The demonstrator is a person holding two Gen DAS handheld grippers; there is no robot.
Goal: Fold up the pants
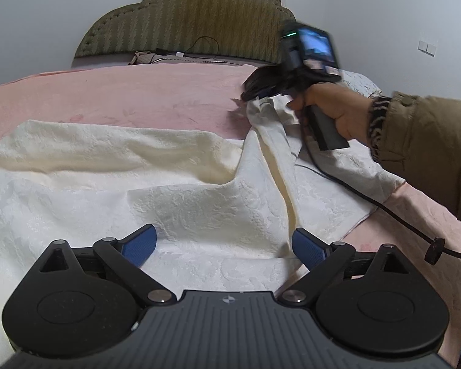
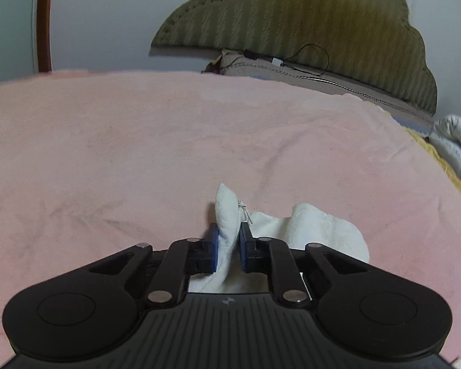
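White textured pants [image 1: 113,184] lie spread over the pink blanket [image 1: 113,92], with one fold running across them. My left gripper [image 1: 224,243] hovers low over the near part of the pants, its blue pads wide apart and nothing pinched. My right gripper [image 1: 258,92] is held by a hand farther right and has a corner of the pants lifted off the bed. In the right wrist view that gripper [image 2: 228,243] is shut on the white pants [image 2: 230,212], whose cloth bunches up between the blue pads.
An olive padded headboard [image 1: 184,21] and a charging cable [image 1: 199,52] lie at the far end. A black cord [image 1: 368,196] trails from the right gripper over the cloth. A grey-white bundle [image 2: 455,144] and a yellow sheet edge [image 2: 439,160] sit at the right.
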